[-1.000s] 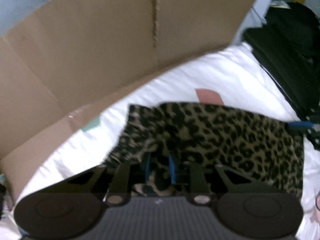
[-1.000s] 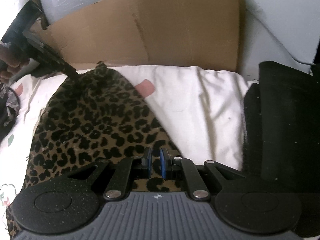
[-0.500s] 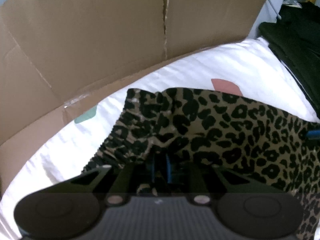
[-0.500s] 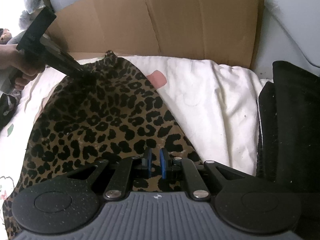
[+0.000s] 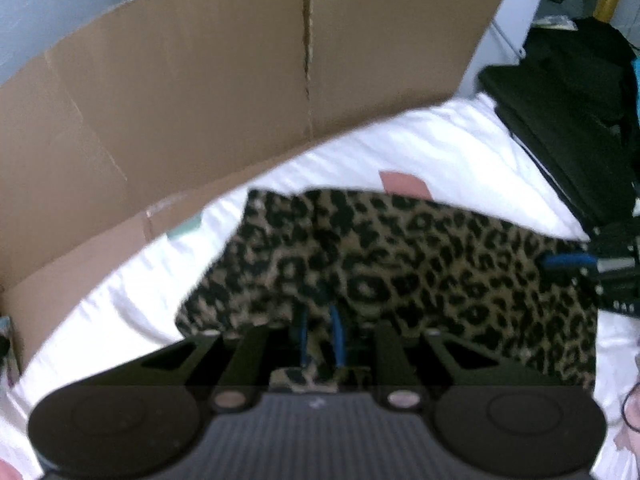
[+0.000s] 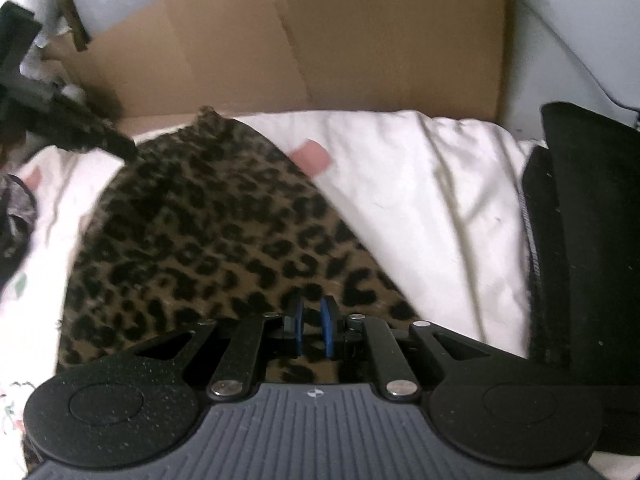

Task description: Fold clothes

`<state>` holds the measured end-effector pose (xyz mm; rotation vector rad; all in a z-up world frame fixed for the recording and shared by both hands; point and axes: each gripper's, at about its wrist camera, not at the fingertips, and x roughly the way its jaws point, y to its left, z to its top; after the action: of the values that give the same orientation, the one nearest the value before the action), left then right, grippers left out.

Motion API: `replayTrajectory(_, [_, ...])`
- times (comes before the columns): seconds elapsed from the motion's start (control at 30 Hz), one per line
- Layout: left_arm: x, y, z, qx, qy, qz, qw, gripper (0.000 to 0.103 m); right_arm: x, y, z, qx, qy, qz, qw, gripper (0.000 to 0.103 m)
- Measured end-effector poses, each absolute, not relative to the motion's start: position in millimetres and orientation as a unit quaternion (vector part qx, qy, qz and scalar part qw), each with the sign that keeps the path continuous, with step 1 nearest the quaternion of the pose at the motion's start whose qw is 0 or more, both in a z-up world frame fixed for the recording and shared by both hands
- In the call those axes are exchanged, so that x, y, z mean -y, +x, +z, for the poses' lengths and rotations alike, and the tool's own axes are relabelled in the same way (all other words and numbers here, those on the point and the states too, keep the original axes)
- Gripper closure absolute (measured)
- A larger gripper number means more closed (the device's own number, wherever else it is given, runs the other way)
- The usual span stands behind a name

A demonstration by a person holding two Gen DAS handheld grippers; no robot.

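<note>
Only your right wrist view shows your left gripper (image 6: 124, 148) from outside, reaching in from left, clamped on far edge of leopard-print fabric garment (image 6: 208, 232). Garment spread on white bedsheet (image 6: 432, 200) before brown cardboard sheet (image 5: 240, 92). Your right gripper (image 6: 312, 330), angled down, pinches near edge.

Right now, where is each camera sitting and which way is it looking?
Left wrist view: sits on the left gripper, looks down along its fingers at the leopard-print cloth it pinches; the right gripper shows at the right edge.
Right wrist view: sits on the right gripper, looks down at the same cloth pinched between its blue pads; the left gripper shows upper left.
Both views share the cloth, the white bedsheet, the brown cardboard wall and the black folded fabric.
</note>
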<state>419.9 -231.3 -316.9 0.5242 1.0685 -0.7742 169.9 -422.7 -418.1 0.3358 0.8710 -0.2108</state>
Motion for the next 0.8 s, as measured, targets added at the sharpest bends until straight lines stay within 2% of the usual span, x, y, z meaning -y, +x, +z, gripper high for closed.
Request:
replayTrajectory(0.3, [224,408,-380,-0.518,0.26,-0.315,0.751,0.088,398,182,-422,-0.43,0.139,-0.07,0.889,0.088])
replayTrajectory(0.53, [204,404,-383,-0.508,0.201,-0.298,0.783,0.088,407,176,-435,-0.453,0.118,-0.097,0.879,0.086])
replayTrajectory(0.57, [200,401,-380,-0.505,0.194,-0.294,0.788,0.085,409,175,-436,-0.454,0.12,-0.102,0.877,0.087])
replayTrajectory(0.67, [184,387,-367,-0.488,0.168,-0.293,0.805,0.068,412,168,-436,-0.453,0.127,-0.118,0.875,0.087])
replayTrajectory(0.8, [176,364,-348,-0.47,0.15,-0.3,0.816,0.067,406,163,-427,-0.432,0.136,-0.116,0.884,0.086])
